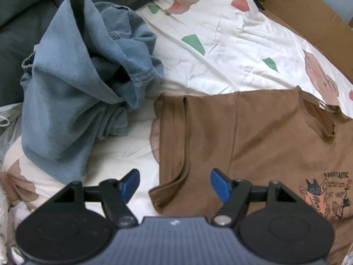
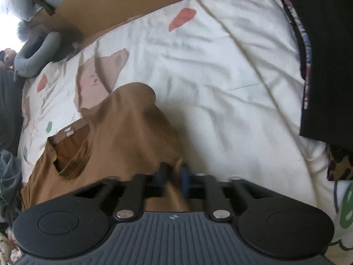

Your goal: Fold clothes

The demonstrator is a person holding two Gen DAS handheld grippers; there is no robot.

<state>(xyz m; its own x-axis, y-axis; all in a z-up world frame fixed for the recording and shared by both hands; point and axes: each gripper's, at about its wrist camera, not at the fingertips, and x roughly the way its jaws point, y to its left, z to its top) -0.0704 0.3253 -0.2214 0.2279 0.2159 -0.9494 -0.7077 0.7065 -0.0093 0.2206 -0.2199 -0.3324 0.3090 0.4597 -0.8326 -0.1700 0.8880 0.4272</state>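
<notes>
A brown T-shirt (image 1: 253, 145) with a cartoon cat print lies on the patterned white bedsheet (image 1: 231, 50). Its left sleeve is folded in over the body. My left gripper (image 1: 175, 184) is open and empty, hovering over the shirt's folded left edge. In the right wrist view my right gripper (image 2: 174, 176) is shut on the brown T-shirt (image 2: 123, 137), pinching its right side and lifting the sleeve fabric off the sheet (image 2: 220, 77). The neck opening (image 2: 70, 154) shows to the left.
A crumpled blue garment (image 1: 77, 84) lies left of the shirt. Dark bedding (image 1: 26, 22) sits behind it. A cardboard box (image 1: 308, 13) borders the far side of the bed. A black cloth (image 2: 328, 55) lies at the right, a grey neck pillow (image 2: 35, 55) far left.
</notes>
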